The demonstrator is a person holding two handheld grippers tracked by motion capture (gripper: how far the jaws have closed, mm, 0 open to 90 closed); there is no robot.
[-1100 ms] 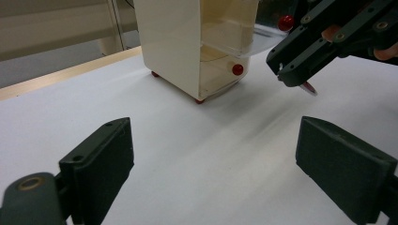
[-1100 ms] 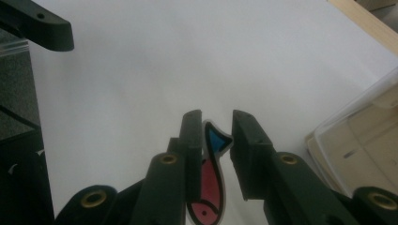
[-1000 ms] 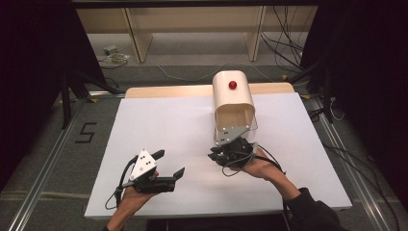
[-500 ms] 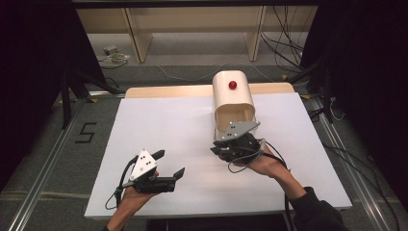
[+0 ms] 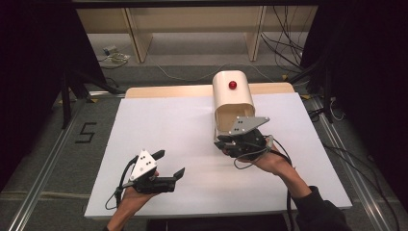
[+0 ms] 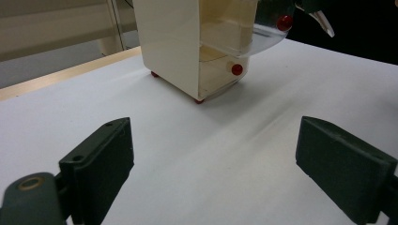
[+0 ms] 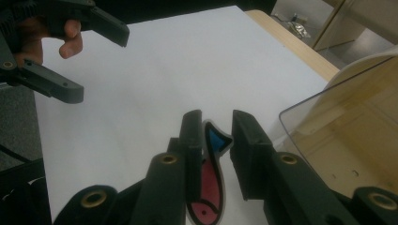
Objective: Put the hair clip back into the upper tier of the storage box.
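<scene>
A cream box (image 5: 233,98) stands at the back right of the white tabletop (image 5: 168,125), its front open toward me and a red knob (image 5: 233,85) on top. In the left gripper view the box (image 6: 173,42) shows a raised clear lid (image 6: 267,35) and a lower red knob (image 6: 237,69). My right gripper (image 5: 230,142) hovers just before the box mouth. It is shut on a flat red fish toy with a blue tail (image 7: 209,183), held on edge between the jaws beside the clear lid (image 7: 338,136). My left gripper (image 5: 171,162) rests open near the front left, nothing between its pads (image 6: 101,159).
A wooden strip (image 5: 159,90) borders the table's far edge. Beyond it are shelf legs and cables on the floor. Metal rails run along both sides of the table. My left gripper (image 7: 101,65) appears far off in the right gripper view, over bare white surface.
The right hand has lifted a little and edged toward the box mouth with the fish toy still gripped. The left hand has stayed put.
</scene>
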